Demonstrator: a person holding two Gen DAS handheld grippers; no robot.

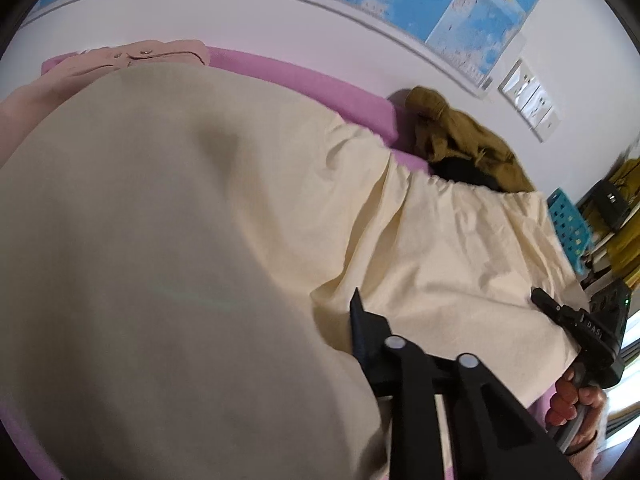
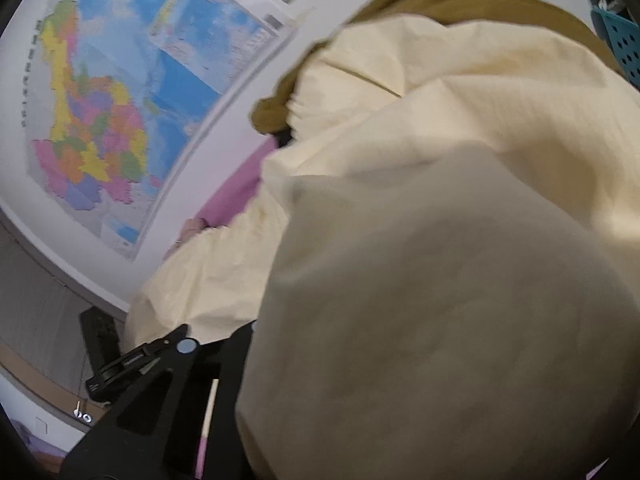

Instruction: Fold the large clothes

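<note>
Cream fabric (image 1: 168, 240) billows right against both lenses, a big garment spread over the pink-covered surface (image 1: 320, 88). It hides the fingertips of the left gripper (image 1: 360, 320), so I cannot tell whether those jaws grip it; the right gripper (image 2: 256, 332) is buried the same way. An olive garment (image 1: 460, 136) lies crumpled beyond. At the far right stands a perforated blue basket (image 1: 568, 224), contents unclear.
</note>
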